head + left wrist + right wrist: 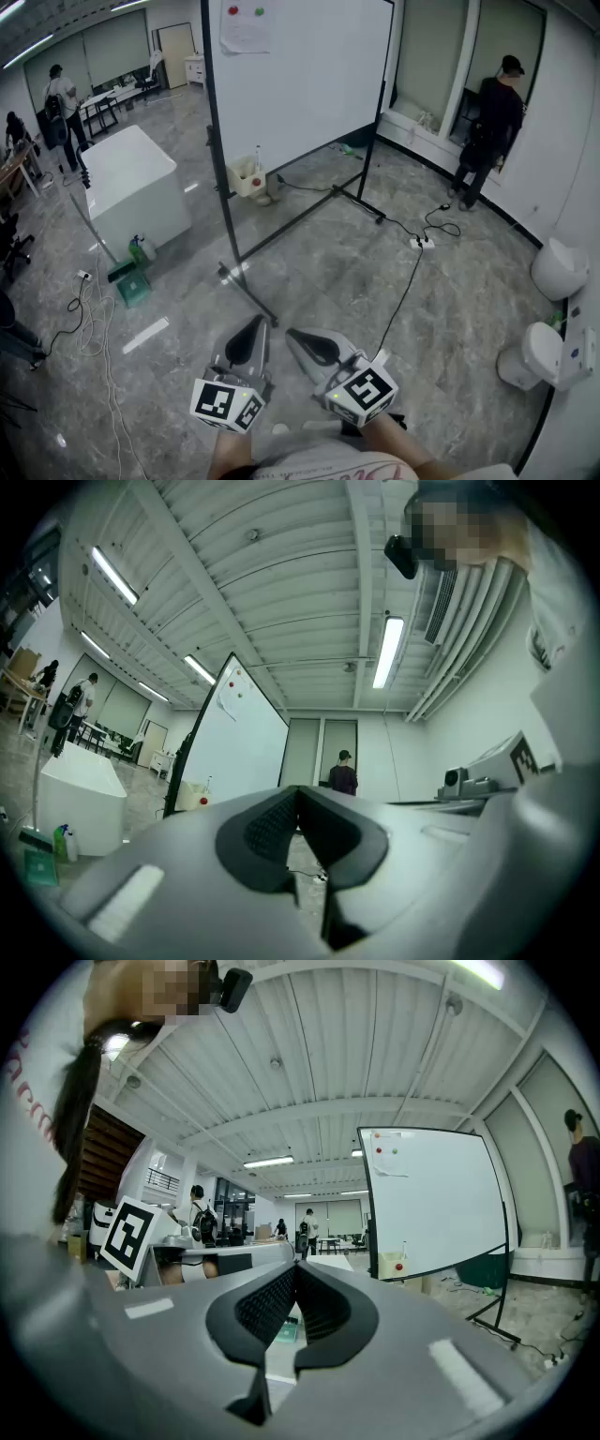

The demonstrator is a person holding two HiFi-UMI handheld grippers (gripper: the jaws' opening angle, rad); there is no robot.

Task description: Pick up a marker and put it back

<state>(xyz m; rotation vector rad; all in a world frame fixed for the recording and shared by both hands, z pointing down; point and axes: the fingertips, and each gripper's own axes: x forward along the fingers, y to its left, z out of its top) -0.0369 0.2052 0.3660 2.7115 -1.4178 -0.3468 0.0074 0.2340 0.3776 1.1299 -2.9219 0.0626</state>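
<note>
Left gripper (256, 323): low at the near edge of the head view; jaws pressed together at the tips, nothing between them.
Right gripper (293, 335): just beside the left gripper, not touching it; jaws pressed together and empty.
Whiteboard (300, 75): upright on a black stand on the grey floor (328, 272), well apart from both grippers.
Paper sheet (246, 26): at the whiteboard's top left corner, under a red magnet (233, 11) and a green magnet (259, 11).
Marker: cannot be told for certain; a thin upright stick (258, 156) above the cream bin is too small to identify.
Cream bin (246, 178): on the floor at the whiteboard's lower left corner.
White cabinet (131, 187): on the floor, left of the whiteboard.
Person (492, 127): in dark clothes, standing at the far right wall.
</note>
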